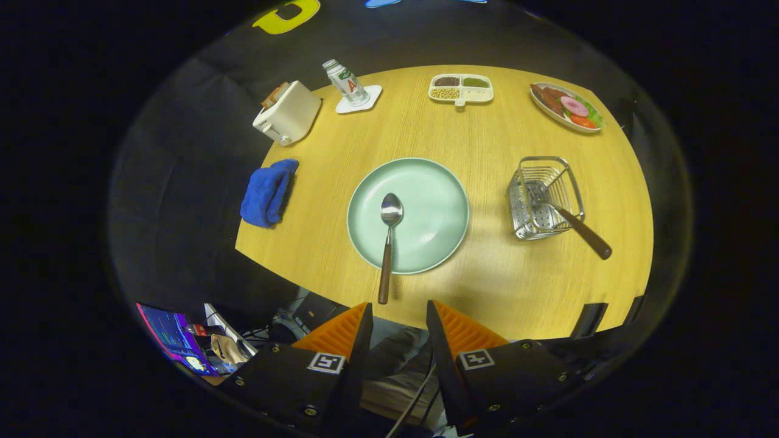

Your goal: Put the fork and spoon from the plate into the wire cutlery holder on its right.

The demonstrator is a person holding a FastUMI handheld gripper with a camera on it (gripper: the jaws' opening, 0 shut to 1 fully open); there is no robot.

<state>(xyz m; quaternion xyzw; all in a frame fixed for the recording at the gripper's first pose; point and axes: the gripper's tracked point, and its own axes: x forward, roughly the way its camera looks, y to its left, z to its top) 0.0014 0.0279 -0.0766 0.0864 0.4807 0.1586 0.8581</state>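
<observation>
Gripper view looks down on a worktop (487, 274) of pale wood grain with a curved near edge. At its middle lies a round, smooth, pale green plate (438, 201) with a low rim. The spoon (387, 243) lies on the plate, its shiny metal bowl near the centre and its brown wooden handle reaching over the near rim onto the wood. Right of the plate, apart from it, stands the holder (535, 207), a squarish basket of bright wire with a perforated wall. The fork (566, 216) leans inside it, tines down and brown handle sticking out over the near right corner. Left of the plate a blue fuzzy cloth (268, 191) lies crumpled at the edge. Along the far side stand a boxy cream toaster (287, 112), a bottle (345, 82) on a white coaster, a divided white tray (461, 89) of grains and an oval dish (566, 107) of food. The hand-held gripper (398, 319) hovers off the near edge, just short of the spoon's handle, its ribbed fingers parted with nothing between them.
</observation>
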